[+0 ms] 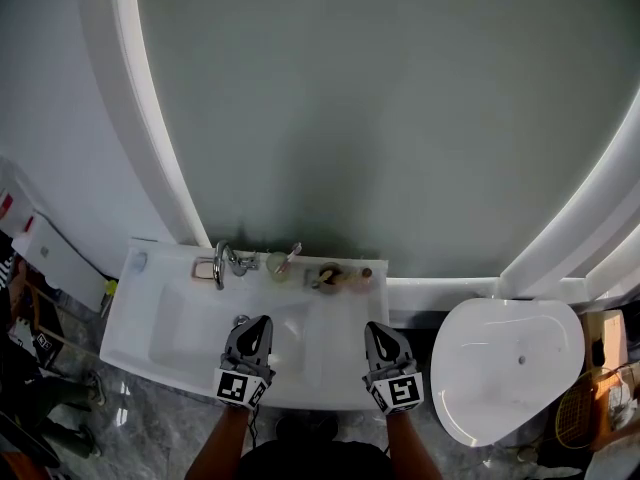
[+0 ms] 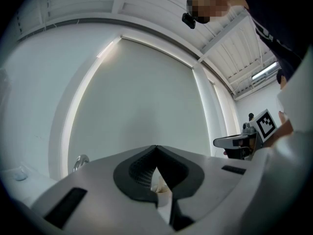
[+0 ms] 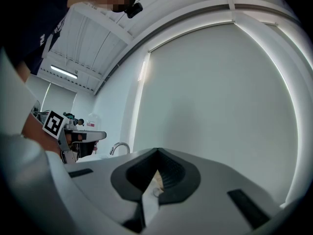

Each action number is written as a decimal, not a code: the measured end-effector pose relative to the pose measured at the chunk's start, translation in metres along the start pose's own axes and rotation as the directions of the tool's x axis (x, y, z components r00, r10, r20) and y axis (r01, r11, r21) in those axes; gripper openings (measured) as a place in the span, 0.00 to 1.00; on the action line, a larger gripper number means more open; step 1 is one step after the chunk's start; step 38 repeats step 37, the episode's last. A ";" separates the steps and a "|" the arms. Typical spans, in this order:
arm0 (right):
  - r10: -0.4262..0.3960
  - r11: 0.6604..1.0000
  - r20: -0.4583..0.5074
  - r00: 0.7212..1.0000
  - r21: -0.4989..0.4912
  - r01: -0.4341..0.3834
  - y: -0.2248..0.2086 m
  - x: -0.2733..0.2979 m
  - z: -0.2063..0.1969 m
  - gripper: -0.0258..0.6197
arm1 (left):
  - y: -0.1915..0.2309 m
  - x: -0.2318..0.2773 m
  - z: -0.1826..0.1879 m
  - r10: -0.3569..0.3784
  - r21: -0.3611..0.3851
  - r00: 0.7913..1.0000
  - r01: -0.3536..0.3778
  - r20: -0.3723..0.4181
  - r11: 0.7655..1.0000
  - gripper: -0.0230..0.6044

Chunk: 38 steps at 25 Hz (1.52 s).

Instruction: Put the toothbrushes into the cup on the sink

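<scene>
Head view: big grey arched panel [image 1: 380,118] in a white frame fills the top of the shot. Below it is the white sink [image 1: 140,328]; its back ledge is the surface carrying the small stuff. White oval fixture [image 1: 510,368] sits right of the sink, apart from it. Both claws hover over the sink's front half, side by side, pointing toward the back ledge: left claw [image 1: 264,321] over the basin, right claw [image 1: 371,327] over the sink's right part. Left gripper view and right gripper view each show the jaws pressed together at the tips, nothing pinched between them. Chrome faucet [image 1: 222,265] stands on the back ledge, left of centre. Cup [image 1: 278,267] stands upright on the ledge just right of the faucet, well apart from both claws. One toothbrush [image 1: 293,253] is in the cup, leaning out to the right. Further right on the ledge is a cluster of small items [image 1: 335,277], too small to identify, so can't tell if more toothbrushes lie there.
</scene>
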State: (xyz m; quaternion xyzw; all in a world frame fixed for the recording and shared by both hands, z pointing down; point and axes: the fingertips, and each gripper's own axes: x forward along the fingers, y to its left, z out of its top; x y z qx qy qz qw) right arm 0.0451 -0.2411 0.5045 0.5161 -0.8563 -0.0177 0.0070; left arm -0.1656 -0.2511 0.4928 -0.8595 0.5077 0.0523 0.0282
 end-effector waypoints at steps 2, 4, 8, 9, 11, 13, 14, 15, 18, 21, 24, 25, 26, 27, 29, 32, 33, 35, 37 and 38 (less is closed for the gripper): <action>-0.016 1.000 0.006 1.000 0.012 0.016 -0.006 0.001 0.004 0.08 | 0.001 0.000 0.001 -0.001 0.002 1.000 0.001 0.001 1.000 0.08; -0.033 0.999 0.003 0.999 0.021 0.033 -0.011 0.003 0.006 0.08 | 0.002 0.000 0.002 -0.001 0.003 1.000 0.001 -0.003 1.000 0.08; -0.058 0.997 -0.015 0.998 0.041 0.059 -0.019 0.004 0.002 0.08 | 0.002 0.000 0.002 -0.011 0.014 1.000 0.012 -0.010 1.000 0.08; -0.062 0.997 -0.015 0.998 0.045 0.062 -0.019 0.003 0.002 0.08 | 0.003 0.000 0.002 -0.010 0.011 1.000 0.010 -0.011 1.000 0.08; -0.065 0.997 -0.018 0.998 0.049 0.066 -0.019 0.003 0.003 0.08 | 0.004 -0.001 0.004 -0.004 0.002 1.000 0.004 -0.012 1.000 0.08; -0.067 0.997 -0.023 0.997 0.045 0.068 -0.019 0.003 0.003 0.08 | 0.006 -0.001 0.005 -0.002 0.000 1.000 0.002 -0.013 1.000 0.08; -0.069 0.997 -0.024 0.997 0.043 0.070 -0.019 0.003 0.004 0.08 | 0.006 0.000 0.006 -0.002 -0.001 1.000 0.002 -0.013 1.000 0.08; -0.070 0.997 -0.023 0.997 0.044 0.071 -0.019 0.003 0.004 0.08 | 0.007 0.000 0.007 -0.002 -0.001 1.000 0.002 -0.013 1.000 0.08; -0.071 0.996 -0.017 0.997 0.048 0.072 -0.018 0.003 0.007 0.08 | 0.008 0.001 0.009 -0.006 0.004 1.000 0.006 -0.014 1.000 0.08; -0.063 0.997 -0.013 0.998 0.042 0.063 -0.015 0.003 0.009 0.08 | 0.007 0.001 0.009 -0.008 0.001 1.000 0.008 -0.016 1.000 0.08; -0.060 0.997 -0.006 0.998 0.039 0.060 -0.014 0.003 0.013 0.08 | 0.005 0.002 0.009 -0.011 -0.007 1.000 0.011 -0.015 1.000 0.08; -0.060 0.997 -0.005 0.998 0.037 0.060 -0.014 0.003 0.013 0.08 | 0.004 0.003 0.009 -0.015 -0.008 1.000 0.015 -0.013 1.000 0.08; -0.060 0.998 -0.005 0.998 0.036 0.060 -0.014 0.003 0.014 0.08 | 0.003 0.003 0.009 -0.019 -0.008 1.000 0.019 -0.011 1.000 0.08; -0.061 0.998 -0.006 0.998 0.035 0.061 -0.014 0.003 0.014 0.08 | 0.002 0.004 0.009 -0.022 -0.010 1.000 0.022 -0.010 1.000 0.08; -0.064 0.997 -0.008 0.998 0.034 0.064 -0.013 0.003 0.013 0.08 | 0.002 0.004 0.009 -0.025 -0.011 1.000 0.025 -0.013 1.000 0.08; -0.067 0.997 -0.010 0.998 0.033 0.067 -0.012 0.002 0.013 0.08 | 0.001 0.003 0.009 -0.030 -0.013 0.999 0.029 -0.013 0.999 0.08; -0.066 0.997 -0.010 0.998 0.033 0.066 -0.011 0.002 0.013 0.08 | 0.001 0.003 0.009 -0.030 -0.017 0.999 0.029 -0.014 0.999 0.08; -0.065 0.997 -0.009 0.998 0.034 0.065 -0.010 0.002 0.013 0.08 | 0.001 0.003 0.010 -0.028 -0.027 0.999 0.028 -0.016 0.999 0.08; -0.064 0.997 -0.007 0.998 0.033 0.064 -0.008 0.004 0.013 0.08 | 0.002 0.002 0.010 -0.026 -0.035 1.000 0.025 -0.018 0.999 0.08; -0.064 0.997 -0.007 0.998 0.033 0.064 -0.008 0.004 0.013 0.08 | 0.002 0.002 0.010 -0.026 -0.035 1.000 0.025 -0.018 0.999 0.08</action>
